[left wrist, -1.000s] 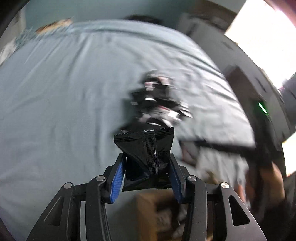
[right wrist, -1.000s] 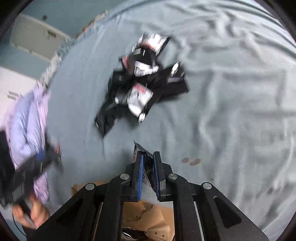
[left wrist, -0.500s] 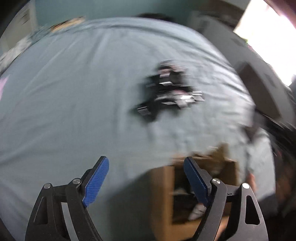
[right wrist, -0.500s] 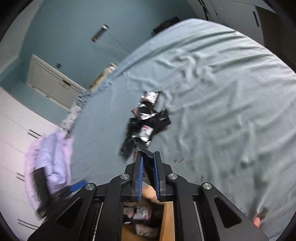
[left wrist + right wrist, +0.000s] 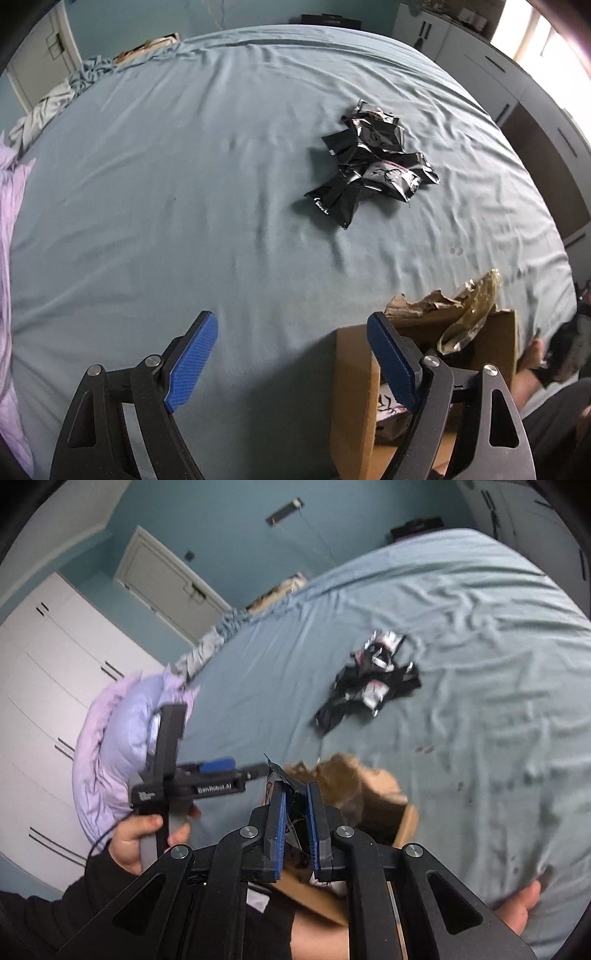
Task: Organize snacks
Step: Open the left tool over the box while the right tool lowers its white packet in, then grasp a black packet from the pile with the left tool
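A heap of black snack packets (image 5: 369, 166) lies on the blue-grey bed sheet (image 5: 166, 184), ahead and to the right. My left gripper (image 5: 290, 319) hangs open over the sheet, nothing between its blue pads (image 5: 192, 354). An open cardboard box (image 5: 352, 373) stands just right of it, with packets (image 5: 391, 404) inside. In the right wrist view my right gripper (image 5: 295, 788) is shut on a black snack packet (image 5: 281, 777), whose crimped edge sticks out past the fingertips. It hovers above the box (image 5: 388, 786). The heap (image 5: 369, 681) lies farther back.
A lilac duvet (image 5: 122, 738) is bunched at the bed's left side. White wardrobes (image 5: 55, 664) and a door (image 5: 166, 583) stand behind it. Torn paper and crumpled film (image 5: 469, 314) stick up from the box. A hand (image 5: 144, 834) holds the other tool left of my right gripper.
The left gripper opened and the black packet it held is gone from its jaws. The right gripper carried its packet back from the heap and up over the box.
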